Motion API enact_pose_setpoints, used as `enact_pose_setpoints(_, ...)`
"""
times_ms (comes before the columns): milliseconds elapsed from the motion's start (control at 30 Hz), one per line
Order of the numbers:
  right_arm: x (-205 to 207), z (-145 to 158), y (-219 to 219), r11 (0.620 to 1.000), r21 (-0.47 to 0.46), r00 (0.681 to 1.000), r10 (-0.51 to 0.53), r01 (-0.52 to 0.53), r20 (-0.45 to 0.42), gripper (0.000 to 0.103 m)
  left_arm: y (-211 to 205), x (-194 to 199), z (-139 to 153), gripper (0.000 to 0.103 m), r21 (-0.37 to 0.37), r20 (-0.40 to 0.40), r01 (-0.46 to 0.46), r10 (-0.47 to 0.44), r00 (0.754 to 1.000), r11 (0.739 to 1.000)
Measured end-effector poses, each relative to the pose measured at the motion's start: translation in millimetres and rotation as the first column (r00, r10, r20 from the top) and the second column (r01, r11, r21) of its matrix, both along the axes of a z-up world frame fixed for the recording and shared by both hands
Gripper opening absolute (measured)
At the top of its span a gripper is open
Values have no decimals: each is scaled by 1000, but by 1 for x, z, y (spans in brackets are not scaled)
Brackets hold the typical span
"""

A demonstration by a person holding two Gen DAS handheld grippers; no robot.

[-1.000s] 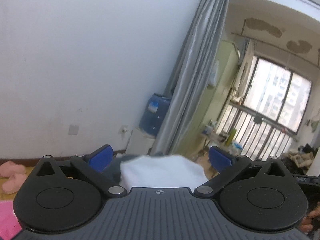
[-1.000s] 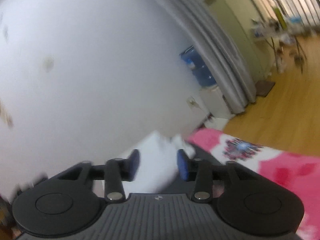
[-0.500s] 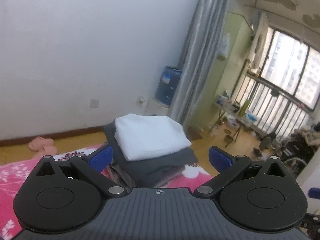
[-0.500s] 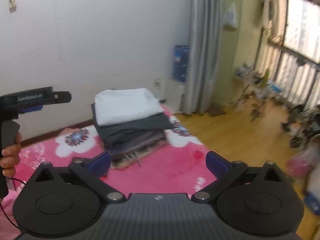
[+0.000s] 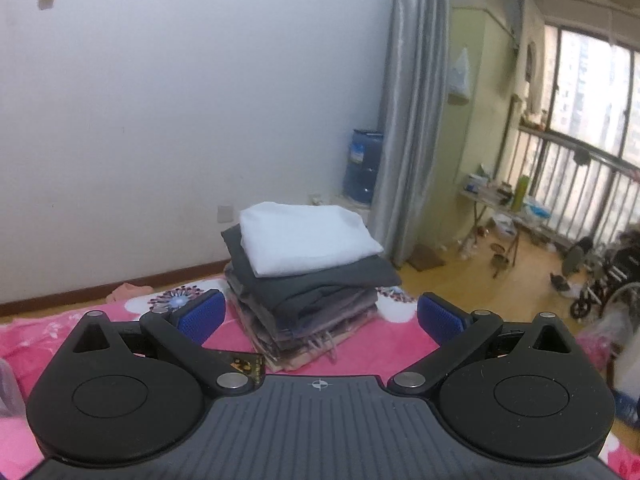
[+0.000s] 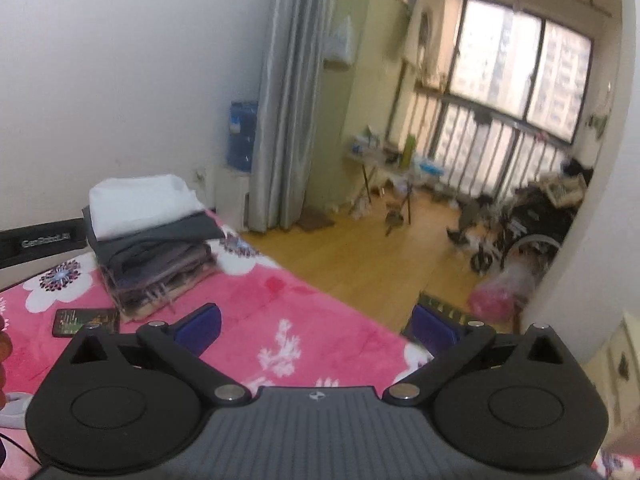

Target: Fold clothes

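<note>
A stack of folded clothes (image 5: pixel 308 300) stands on the pink flowered blanket (image 5: pixel 360 348), with a folded white garment (image 5: pixel 304 240) on top and grey ones under it. My left gripper (image 5: pixel 320 316) is open, short of the stack, with nothing between its blue pads. In the right wrist view the same stack (image 6: pixel 152 248) sits at the left, the white garment (image 6: pixel 140 204) uppermost. My right gripper (image 6: pixel 316 326) is open and empty over the blanket (image 6: pixel 304 312), to the right of the stack. The left tool's black body (image 6: pixel 40 240) shows at the left edge.
A dark phone (image 6: pixel 86 322) lies on the blanket in front of the stack. Behind are a white wall, a blue water jug (image 5: pixel 362 172) and a grey curtain (image 5: pixel 412 112). Wooden floor (image 6: pixel 380 256), a cluttered small table, a wheelchair (image 6: pixel 520 236) and a barred window lie to the right.
Both grippers have drawn back from the stack, which was close up between the fingers and now stands farther off. The right jaws have opened wide and that view has swung right.
</note>
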State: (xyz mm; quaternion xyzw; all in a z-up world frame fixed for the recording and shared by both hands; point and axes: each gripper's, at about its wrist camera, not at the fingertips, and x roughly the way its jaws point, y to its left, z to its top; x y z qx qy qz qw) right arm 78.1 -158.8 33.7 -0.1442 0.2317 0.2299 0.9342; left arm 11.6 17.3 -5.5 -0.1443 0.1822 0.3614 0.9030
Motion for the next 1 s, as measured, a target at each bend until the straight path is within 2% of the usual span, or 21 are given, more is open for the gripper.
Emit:
enact_pose_setpoints(133,1,-20,-3,1000,26,998,-11,9,64,103,-9,0,-11,103,-22,13,-11,12,1000,1000)
enact_pose_setpoints(300,2,-46,1,1000,-28,1000,-3,3,14,103,-13,8,-30,103,-83,4,-65,66,998,994)
enact_pose_setpoints(400,3,-58,12,998,-59,999,22,-24,-25,103,-18,15,-39,103,-71,-16,-63,62,998,995)
enact_pose_setpoints(633,3,-71,33,994,-108,999,33,-36,-29,103,-22,24,-62,103,-72,-90,-34,28,996,997)
enact_pose_setpoints(1000,13,-82,36,993,-116,997,11,-20,-77,103,-28,25,-67,103,-46,-112,-46,41,993,998)
